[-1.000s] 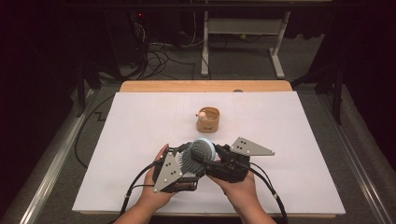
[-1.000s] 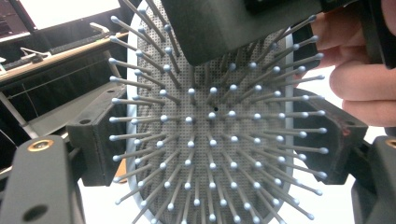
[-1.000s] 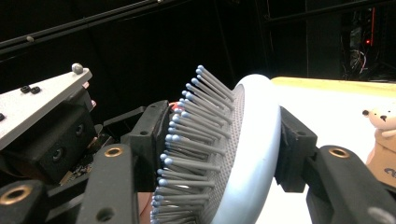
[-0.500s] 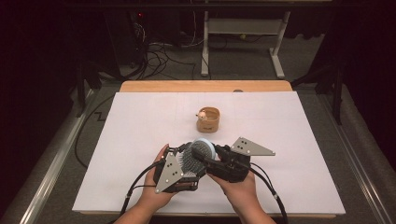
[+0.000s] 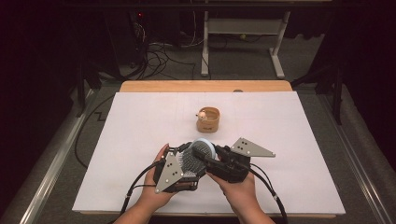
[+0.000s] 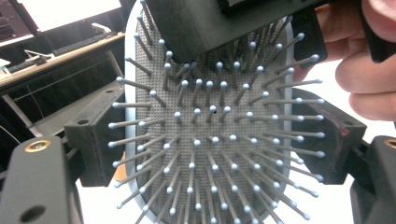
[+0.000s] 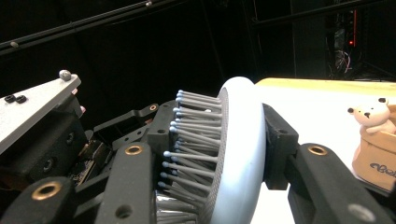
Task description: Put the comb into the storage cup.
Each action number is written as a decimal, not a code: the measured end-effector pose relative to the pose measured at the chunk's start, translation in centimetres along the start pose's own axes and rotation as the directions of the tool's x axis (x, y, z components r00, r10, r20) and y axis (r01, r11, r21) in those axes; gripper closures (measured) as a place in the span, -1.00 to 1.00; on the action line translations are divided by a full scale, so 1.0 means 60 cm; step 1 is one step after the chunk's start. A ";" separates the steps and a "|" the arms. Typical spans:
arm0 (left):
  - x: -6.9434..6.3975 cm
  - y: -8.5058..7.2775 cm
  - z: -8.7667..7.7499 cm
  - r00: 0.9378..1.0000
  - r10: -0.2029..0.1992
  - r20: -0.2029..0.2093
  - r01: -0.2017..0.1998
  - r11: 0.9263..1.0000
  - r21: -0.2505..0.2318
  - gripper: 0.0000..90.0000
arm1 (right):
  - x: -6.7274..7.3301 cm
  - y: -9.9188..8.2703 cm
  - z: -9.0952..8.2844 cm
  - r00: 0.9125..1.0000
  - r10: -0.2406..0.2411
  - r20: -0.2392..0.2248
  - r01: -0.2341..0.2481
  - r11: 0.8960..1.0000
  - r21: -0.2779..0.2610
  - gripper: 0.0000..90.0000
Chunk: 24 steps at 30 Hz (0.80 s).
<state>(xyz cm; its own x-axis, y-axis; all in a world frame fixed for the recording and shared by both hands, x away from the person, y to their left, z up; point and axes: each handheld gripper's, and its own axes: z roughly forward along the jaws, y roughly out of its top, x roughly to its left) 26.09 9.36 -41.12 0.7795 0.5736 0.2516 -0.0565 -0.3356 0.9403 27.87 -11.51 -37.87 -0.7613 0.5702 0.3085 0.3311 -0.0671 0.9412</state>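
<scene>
Gripping the pale blue oval hairbrush head with grey ball-tipped bristles (image 5: 198,154) from both sides, the left tool (image 5: 180,168) and the right tool (image 5: 212,161) meet above the near middle of the white-covered tabletop (image 5: 289,140). In the left gripper view the brush (image 6: 210,140) sits bristles toward the camera, its edges pinched between the black jaws. In the right gripper view the brush (image 7: 233,149) stands edge-on, jaws closed on its back and bristle face. Well beyond it, toward the far edge, stands a small tan wooden cup with a little bear figure on its rim (image 5: 208,120), apart from both tools
</scene>
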 end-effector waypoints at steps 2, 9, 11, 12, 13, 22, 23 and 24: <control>0.000 0.000 0.000 1.000 -0.004 -0.002 0.004 1.000 0.001 -0.56 | -0.001 0.000 0.000 1.000 0.002 -0.003 -0.002 1.000 0.000 0.29; 0.001 0.000 0.002 1.000 -0.016 0.009 0.016 1.000 0.009 -0.56 | 0.000 -0.002 0.001 1.000 -0.010 0.007 0.010 1.000 -0.001 0.30; 0.001 0.000 0.002 1.000 -0.014 0.008 0.014 1.000 0.007 -0.57 | 0.000 -0.002 0.001 1.000 -0.010 0.008 0.010 1.000 -0.001 0.30; 0.001 0.000 0.002 1.000 -0.014 0.008 0.014 1.000 0.007 -0.57 | 0.000 -0.001 0.001 1.000 -0.008 0.007 0.008 1.000 -0.002 0.30; 0.002 0.000 0.002 1.000 -0.019 0.013 0.019 1.000 0.000 -0.57 | 0.000 -0.001 0.000 1.000 -0.007 0.007 0.007 1.000 -0.003 0.30; 0.005 0.001 0.001 0.999 -0.042 0.019 0.042 0.999 -0.010 -0.65 | -0.002 -0.001 0.000 1.000 -0.008 0.005 0.008 1.000 -0.006 0.31; 0.006 0.001 0.001 0.999 -0.048 0.018 0.049 0.999 -0.007 -0.65 | -0.002 -0.001 0.000 1.000 -0.008 0.007 0.008 1.000 -0.005 0.31; 0.006 0.001 0.001 0.999 -0.048 0.018 0.049 0.999 -0.007 -0.66 | -0.002 -0.001 -0.001 1.000 -0.008 0.010 0.008 1.000 -0.007 0.31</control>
<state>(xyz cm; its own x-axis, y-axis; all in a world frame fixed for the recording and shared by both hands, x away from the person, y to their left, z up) 26.41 9.49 -40.98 0.7922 0.5760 0.2017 -0.0230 -0.3020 0.9530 27.94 -11.61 -37.95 -0.7586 0.5787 0.2994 0.3211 -0.0677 0.9446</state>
